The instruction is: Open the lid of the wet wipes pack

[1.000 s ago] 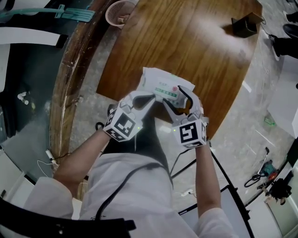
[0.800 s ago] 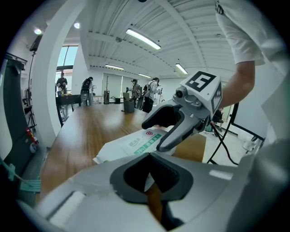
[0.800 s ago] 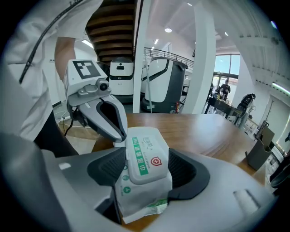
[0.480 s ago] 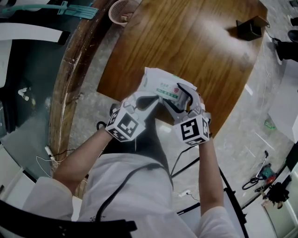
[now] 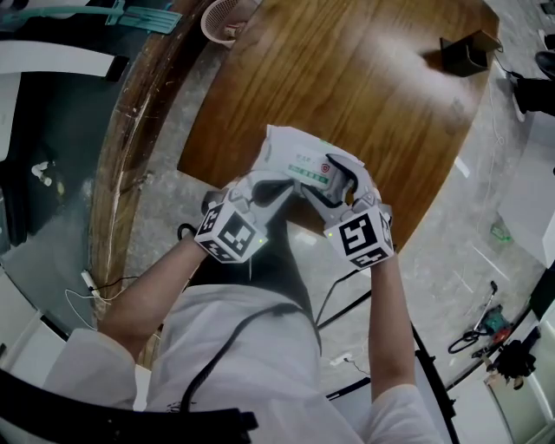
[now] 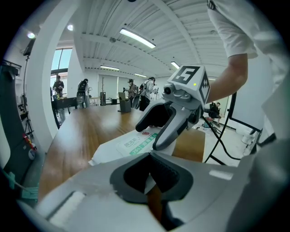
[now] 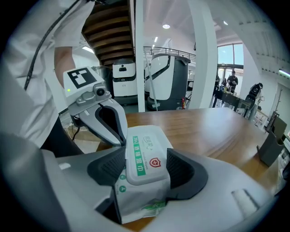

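**A:** Right gripper view: is the lid (image 7: 143,154) up yet?

**B:** No, it lies flat shut on the wet wipes pack (image 5: 290,149), which is at the table's (image 5: 381,113) near edge. The left gripper (image 6: 152,179) jaws pinch the pack's end. The right gripper (image 7: 146,170) jaws have just been opening and straddle the lid unclamped.

**A:** Anything blocking?

**B:** I'd say not. The basket (image 5: 227,22) and black box (image 5: 468,54) sit well apart.

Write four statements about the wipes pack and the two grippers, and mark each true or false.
1. The left gripper pinches an edge of the wet wipes pack. True.
2. The pack's lid is flipped open. False: it lies flat and shut.
3. The right gripper is closed on nothing. False: its jaws have just been opening and stand wide apart, with the lid between them.
4. The pack is at the near edge of a wooden table. True.
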A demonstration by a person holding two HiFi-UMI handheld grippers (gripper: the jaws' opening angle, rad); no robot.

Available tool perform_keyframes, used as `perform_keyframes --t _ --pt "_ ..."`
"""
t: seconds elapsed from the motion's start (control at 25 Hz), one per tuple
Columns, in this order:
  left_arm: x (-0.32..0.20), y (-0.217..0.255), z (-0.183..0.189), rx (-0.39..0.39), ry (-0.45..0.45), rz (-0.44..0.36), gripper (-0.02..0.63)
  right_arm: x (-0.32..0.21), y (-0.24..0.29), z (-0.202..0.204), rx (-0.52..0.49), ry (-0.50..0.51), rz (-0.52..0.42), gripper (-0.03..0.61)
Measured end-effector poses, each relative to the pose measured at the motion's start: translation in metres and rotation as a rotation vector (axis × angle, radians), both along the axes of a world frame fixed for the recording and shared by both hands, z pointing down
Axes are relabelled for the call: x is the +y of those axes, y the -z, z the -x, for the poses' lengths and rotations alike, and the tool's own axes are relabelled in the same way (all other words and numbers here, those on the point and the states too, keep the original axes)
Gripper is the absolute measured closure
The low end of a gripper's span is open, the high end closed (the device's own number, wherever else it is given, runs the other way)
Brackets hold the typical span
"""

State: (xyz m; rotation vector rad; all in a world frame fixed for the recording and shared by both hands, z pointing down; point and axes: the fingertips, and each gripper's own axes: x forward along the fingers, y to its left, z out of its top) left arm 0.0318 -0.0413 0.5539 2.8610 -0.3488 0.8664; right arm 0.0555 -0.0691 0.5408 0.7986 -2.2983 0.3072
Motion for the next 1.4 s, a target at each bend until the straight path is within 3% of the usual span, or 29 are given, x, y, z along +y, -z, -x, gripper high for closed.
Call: perform_keyframes --t 1.0,1.24,1.4 --pt "0.0003 -0.0015 -0.0009 0.007 -0.019 -0.004 0.611 -0.0031 -0.0015 -0.0009 -0.051 0.032 0.167 0.293" --pt "0.0007 -0.0039 -0.0011 0.001 -0.024 -0.009 0.611 -0.0046 0.0011 -0.0018 -0.111 0.025 0.236 0.295" --pt "0.0012 -0.0036 -0.0006 -0.003 -0.023 0.003 0.611 -0.0041 0.0016 -0.0010 -0.095 0.030 0.222 0.291"
